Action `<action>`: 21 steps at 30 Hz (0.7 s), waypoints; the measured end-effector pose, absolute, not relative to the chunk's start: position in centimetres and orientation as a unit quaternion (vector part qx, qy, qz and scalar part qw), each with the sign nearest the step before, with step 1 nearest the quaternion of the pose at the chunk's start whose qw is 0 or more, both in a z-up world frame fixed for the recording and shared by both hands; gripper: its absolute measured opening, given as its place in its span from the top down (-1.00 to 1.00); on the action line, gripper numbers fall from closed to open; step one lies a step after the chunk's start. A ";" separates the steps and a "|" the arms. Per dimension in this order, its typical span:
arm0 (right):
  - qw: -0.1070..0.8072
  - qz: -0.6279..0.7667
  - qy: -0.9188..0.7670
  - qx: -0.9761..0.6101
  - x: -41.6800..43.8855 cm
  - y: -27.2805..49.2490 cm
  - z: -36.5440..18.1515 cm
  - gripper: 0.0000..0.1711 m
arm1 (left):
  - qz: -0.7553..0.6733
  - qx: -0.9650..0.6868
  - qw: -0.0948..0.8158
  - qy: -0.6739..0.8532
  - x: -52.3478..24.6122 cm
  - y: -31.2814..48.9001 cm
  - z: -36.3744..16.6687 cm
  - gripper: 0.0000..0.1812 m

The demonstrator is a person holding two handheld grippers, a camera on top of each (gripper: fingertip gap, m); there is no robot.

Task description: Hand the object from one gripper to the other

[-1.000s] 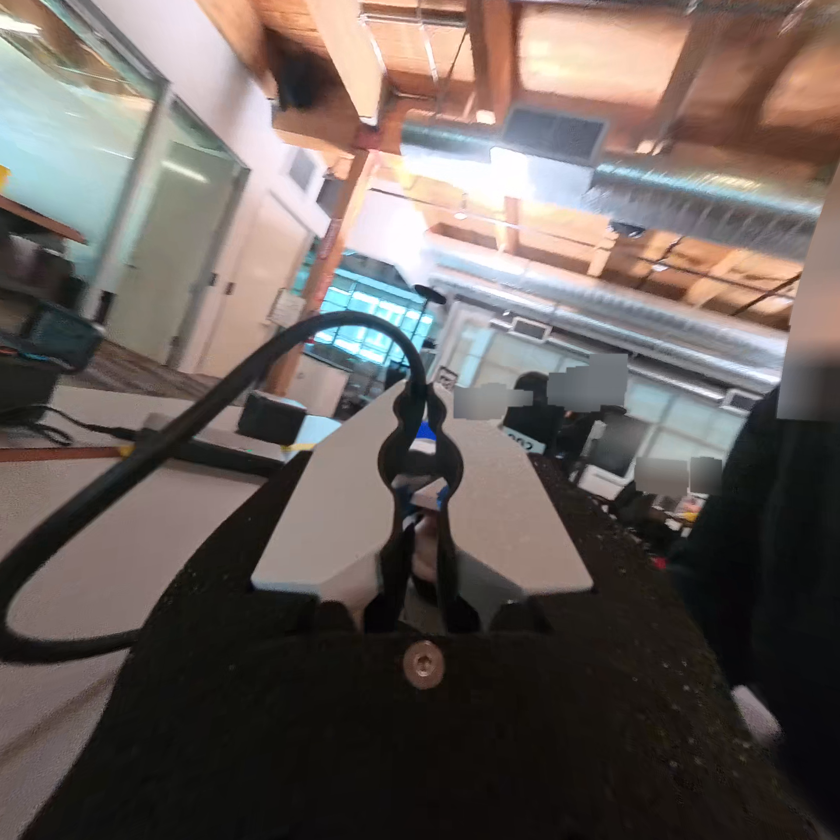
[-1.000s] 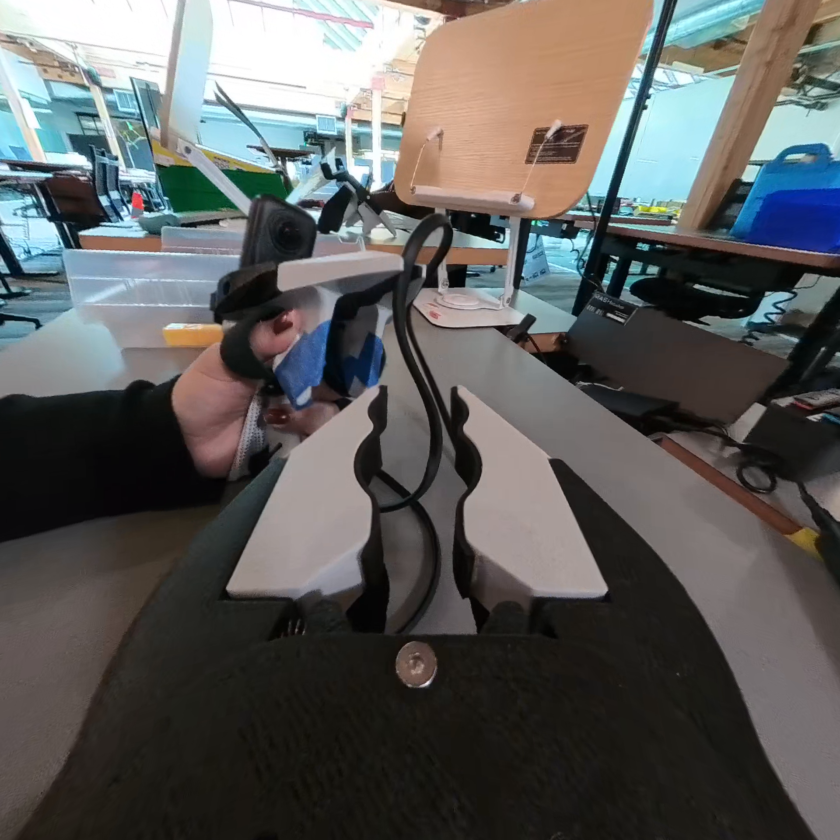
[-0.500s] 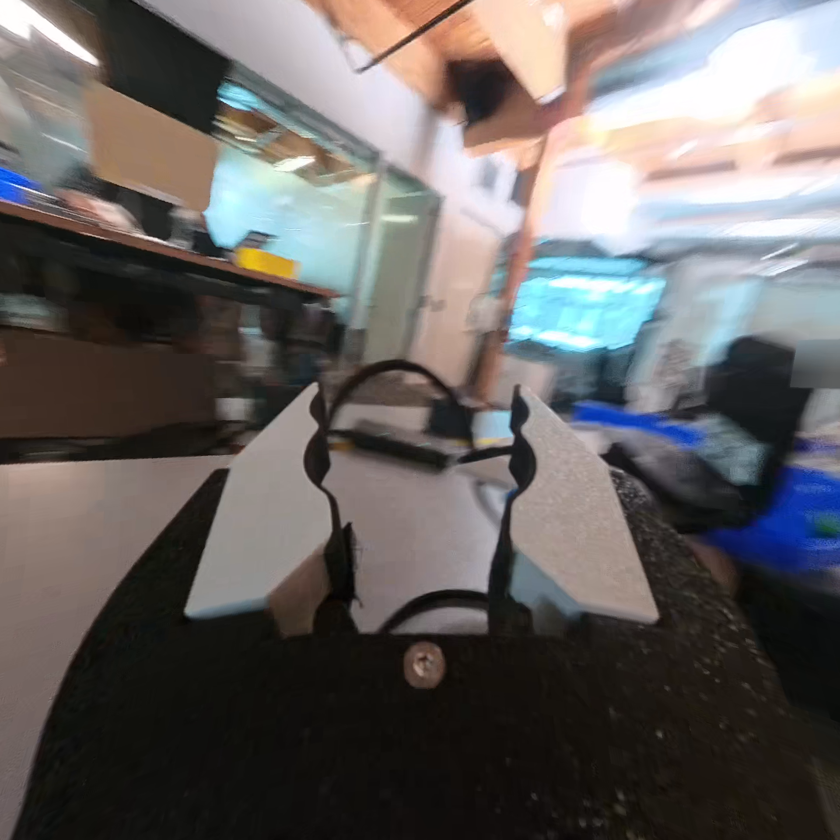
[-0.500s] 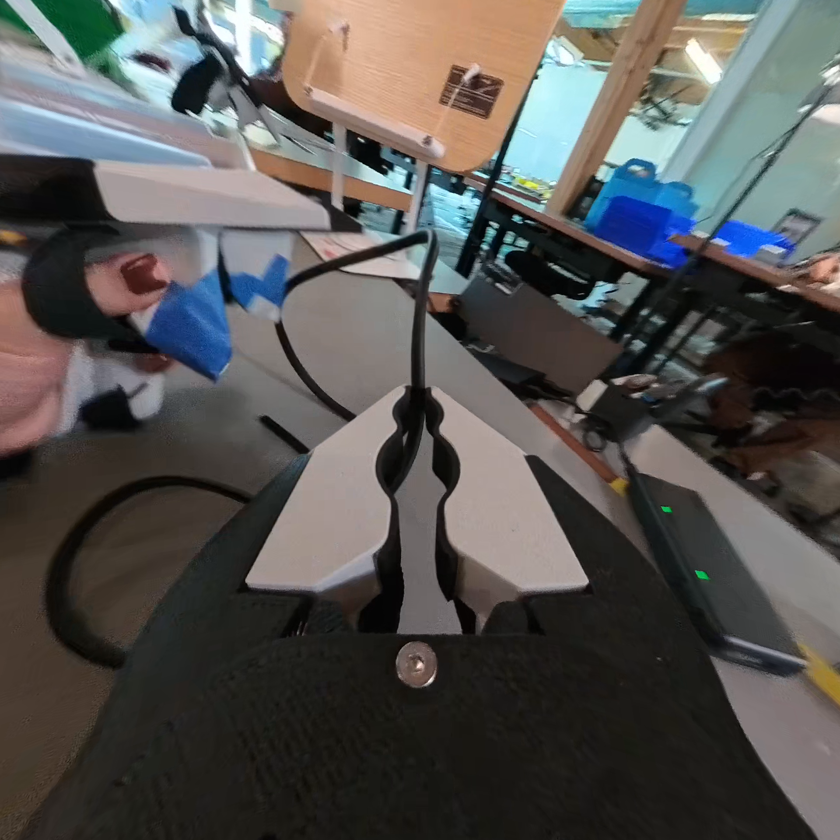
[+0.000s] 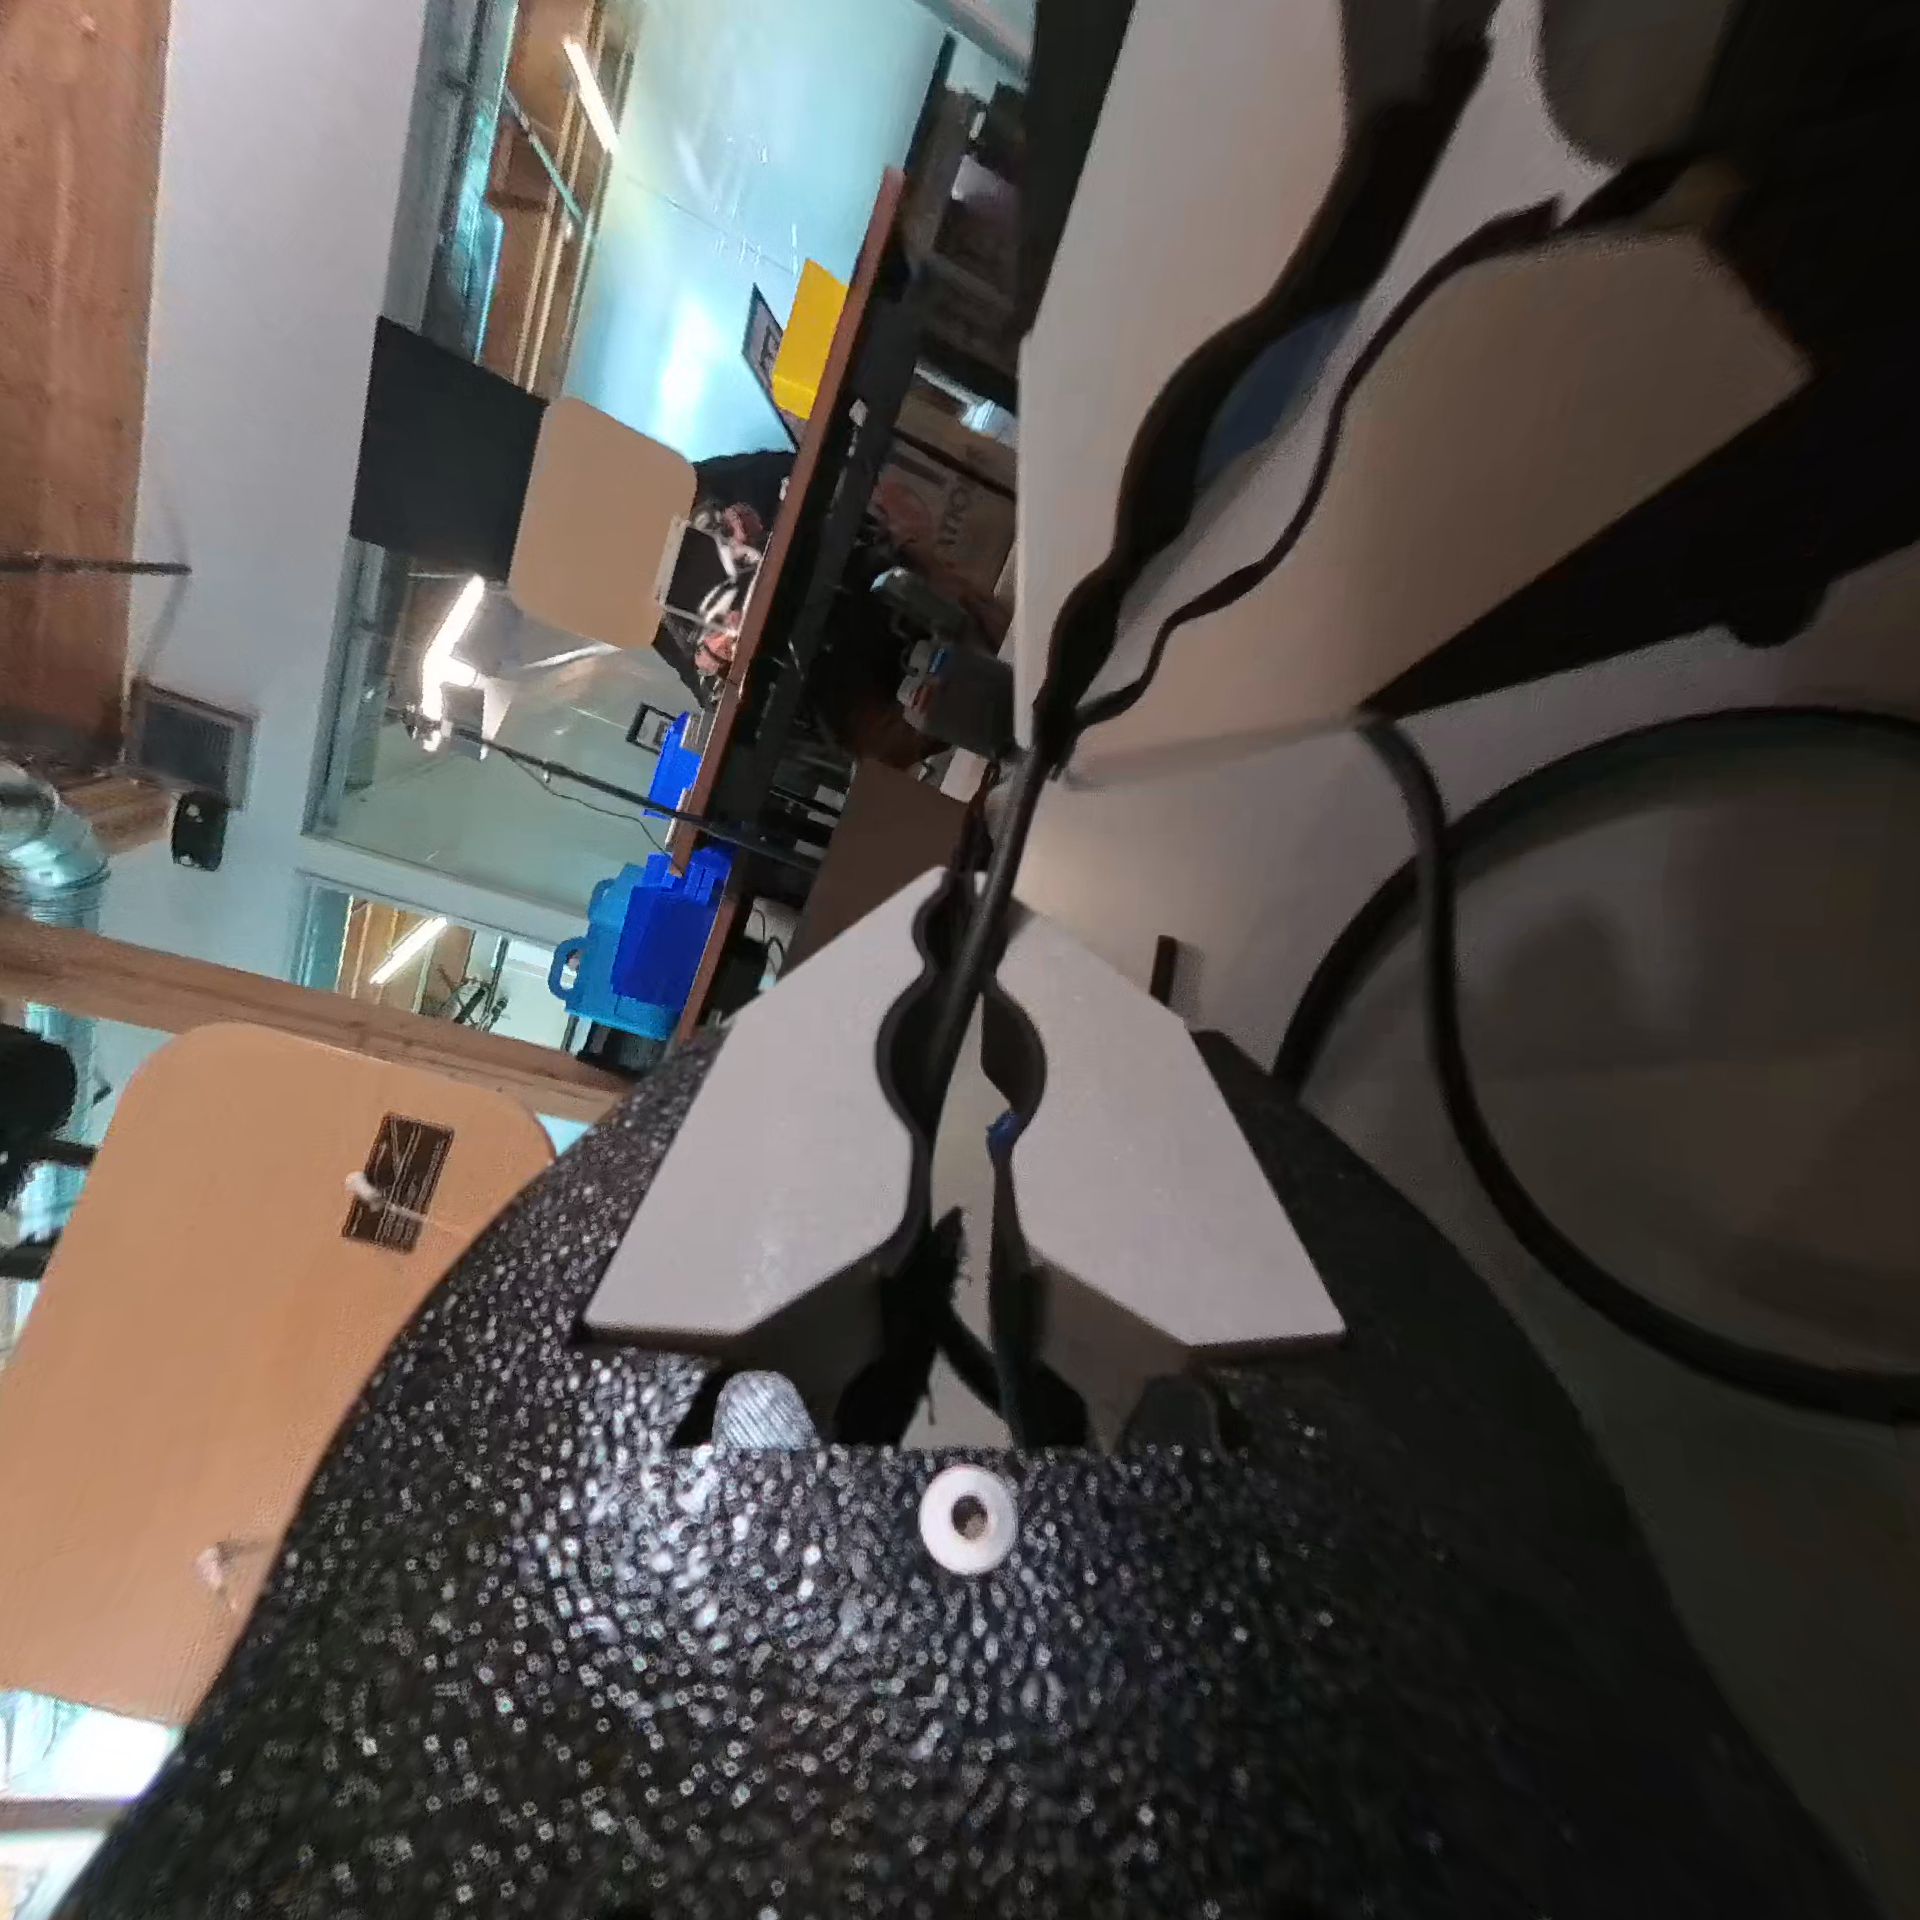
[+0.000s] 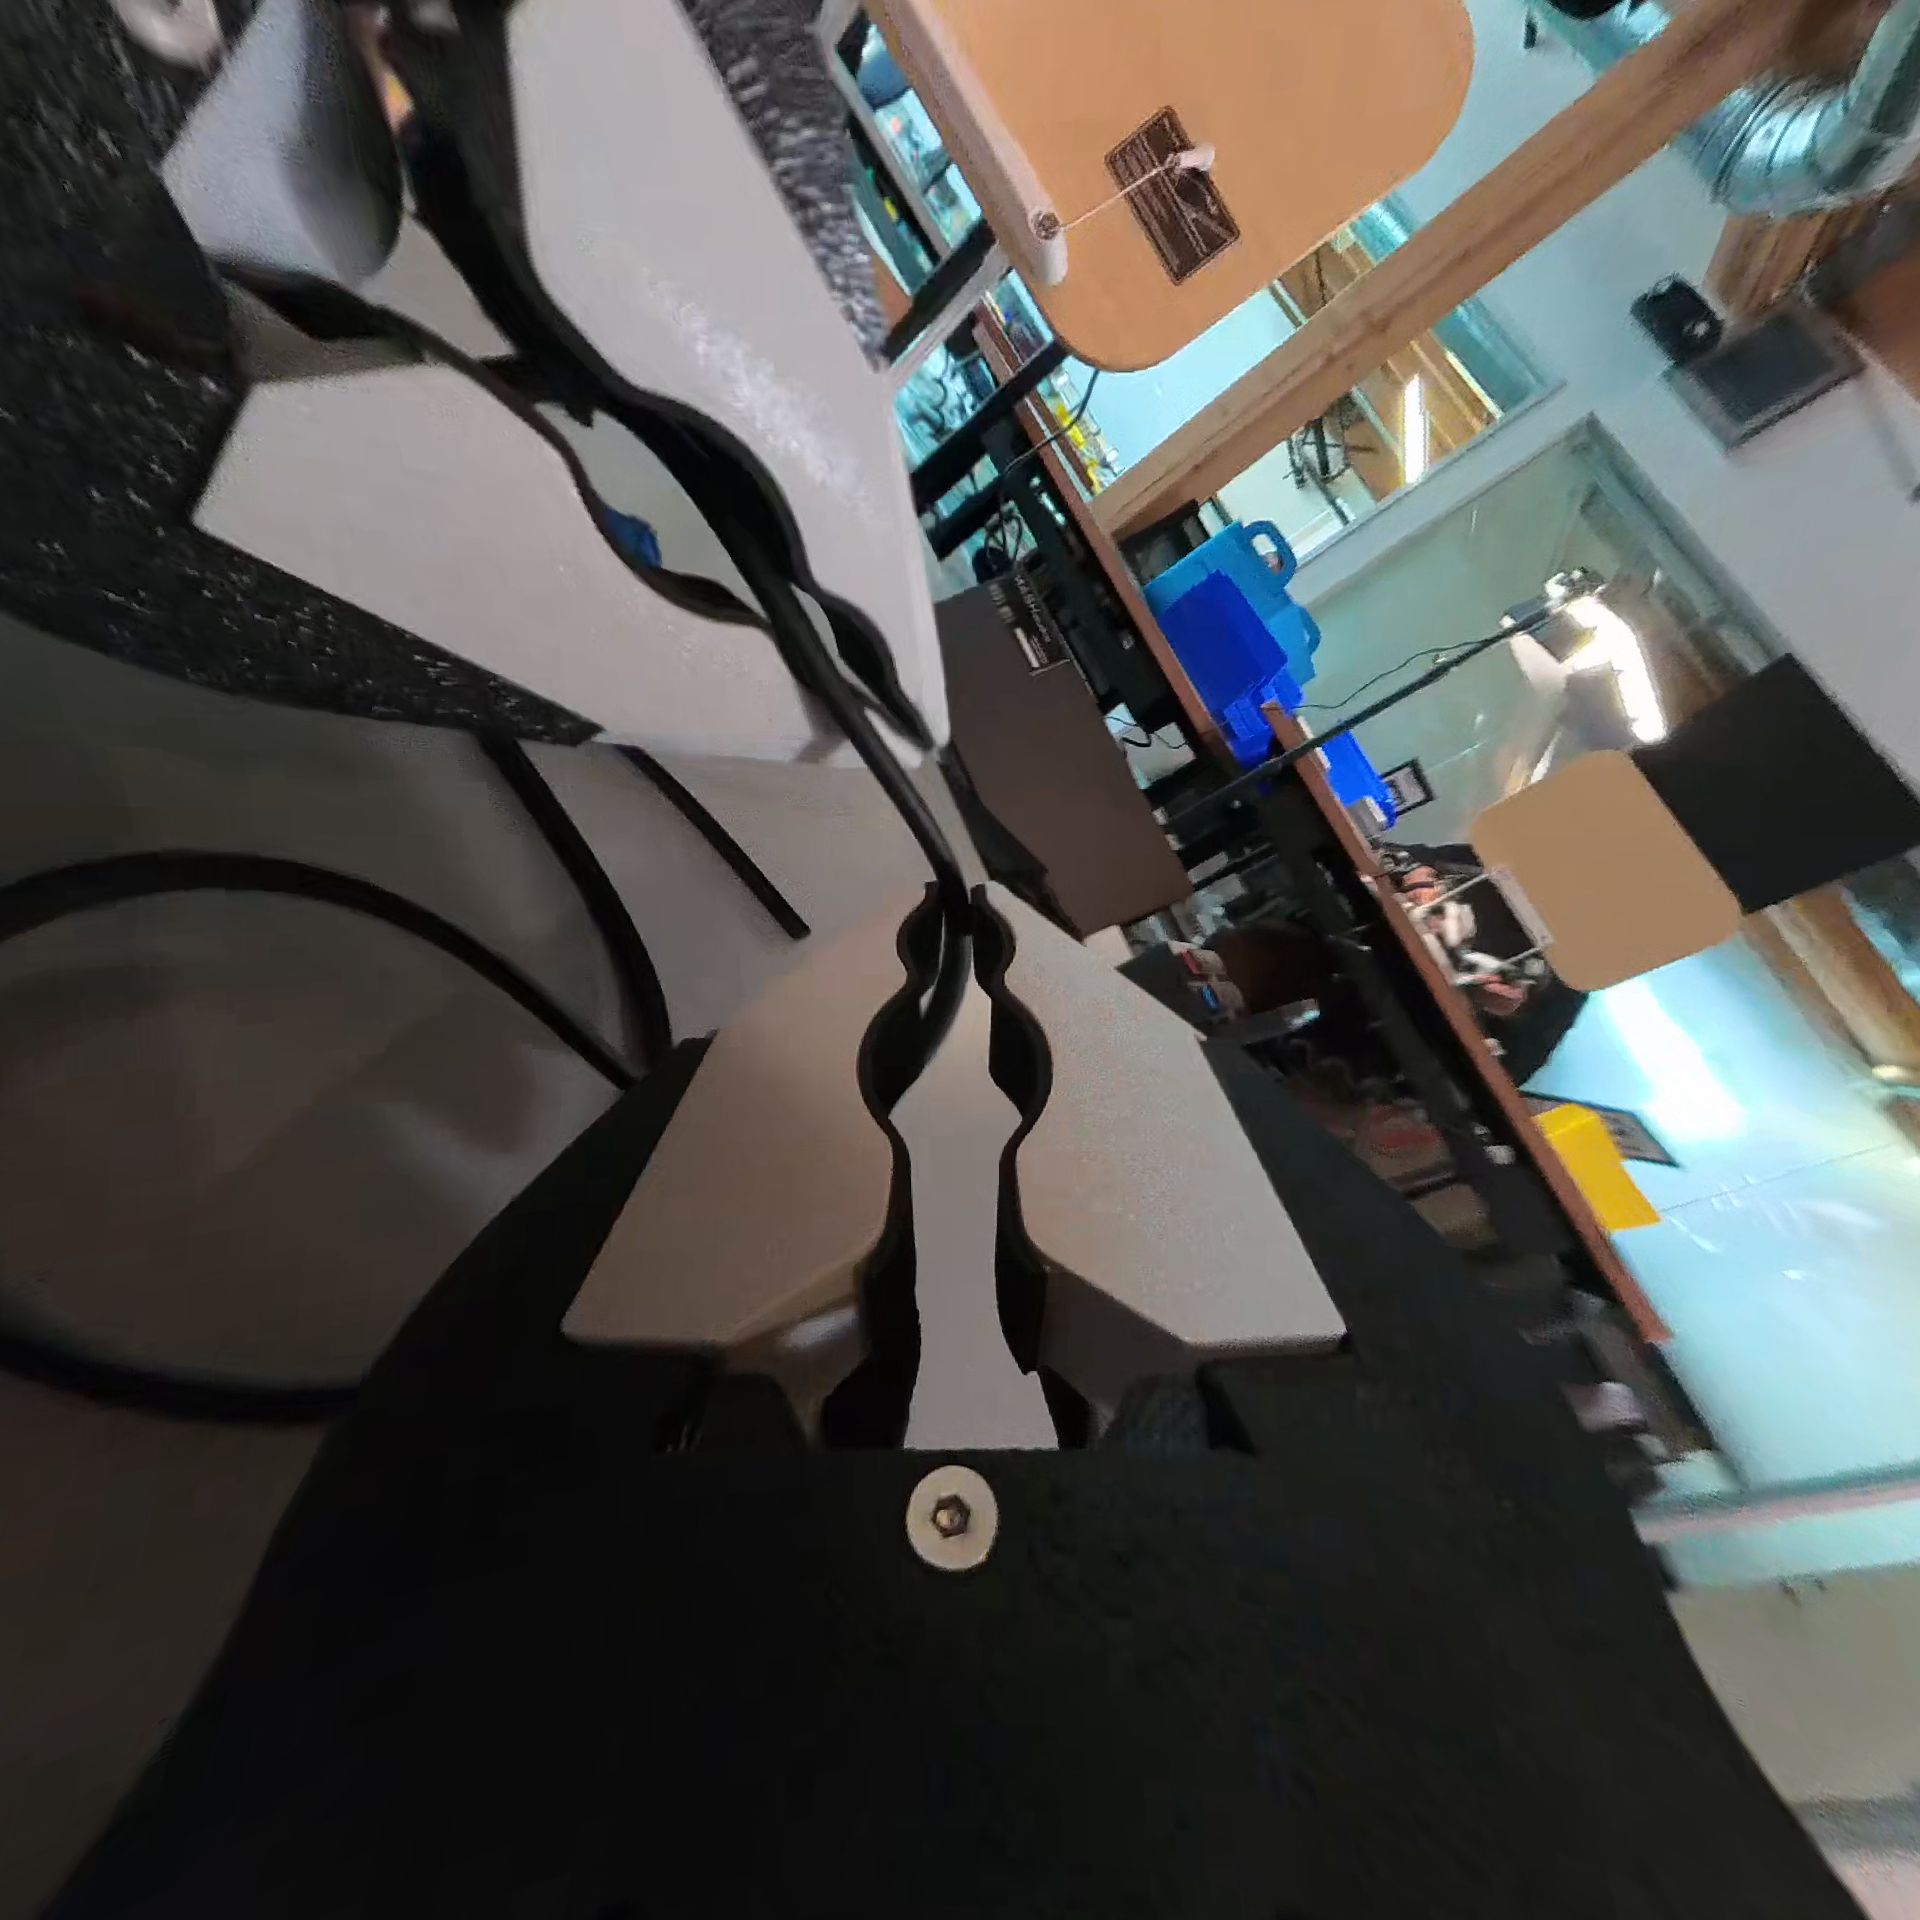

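Note:
A thin black cable point(image 5: 995, 836) runs tip to tip between my two grippers, both rolled on their sides above the grey table point(image 5: 1683, 1049). My left gripper point(image 5: 971, 906) is shut on the cable. My right gripper point(image 6: 956, 902) is also shut on it, and shows in the left wrist view point(image 5: 1055, 740) at upper right. In the right wrist view the cable point(image 6: 896, 781) leads up to my left gripper point(image 6: 920, 743) at upper left. The rest of the cable lies in loops on the table point(image 6: 260, 1143).
A wooden board stand point(image 5: 260, 1299) is near, also in the right wrist view point(image 6: 1195, 156). A dark box point(image 6: 1049, 758) sits on the table's far side. A second desk carries blue bins point(image 6: 1226, 623) and a yellow box point(image 6: 1590, 1164). Only a small space, under 4 cm, lies between the two pairs of fingers.
One second ago my left gripper held the cable and my right was open. Then my right shut on it and my left opened. Now both are shut on it and rolled sideways.

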State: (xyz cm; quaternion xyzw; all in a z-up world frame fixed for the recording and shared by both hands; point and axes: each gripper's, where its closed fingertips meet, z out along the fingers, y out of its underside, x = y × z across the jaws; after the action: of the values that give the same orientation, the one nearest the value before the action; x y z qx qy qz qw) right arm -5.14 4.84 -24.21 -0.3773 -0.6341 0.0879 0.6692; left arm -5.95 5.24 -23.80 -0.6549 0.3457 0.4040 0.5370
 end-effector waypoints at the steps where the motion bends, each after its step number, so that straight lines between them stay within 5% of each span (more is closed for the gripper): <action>1: 0.666 0.103 -0.633 -0.381 -5.2 4.7 -24.3 0.95 | 0.405 -0.659 0.541 0.330 -6.5 5.3 -23.7 1.00; 7: 0.657 0.197 -0.604 -0.405 -5.0 4.1 -23.2 0.80 | 0.264 -0.692 0.646 0.185 -9.0 4.8 -22.0 1.00; 12: 0.559 0.297 -0.631 -0.448 -5.4 2.7 -24.9 0.70 | 0.165 -0.683 0.708 0.077 -11.7 3.7 -20.8 1.00; 21: 0.399 0.488 -0.576 -0.521 -4.9 1.4 -24.4 0.69 | 0.146 -0.652 0.738 0.093 -10.5 3.6 -19.6 1.00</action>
State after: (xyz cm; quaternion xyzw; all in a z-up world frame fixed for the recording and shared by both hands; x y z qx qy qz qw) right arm -4.95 1.42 -24.38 -0.5209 -0.5757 0.4875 0.3994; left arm -10.54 3.55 -19.60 -0.6519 0.0933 0.1463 0.7382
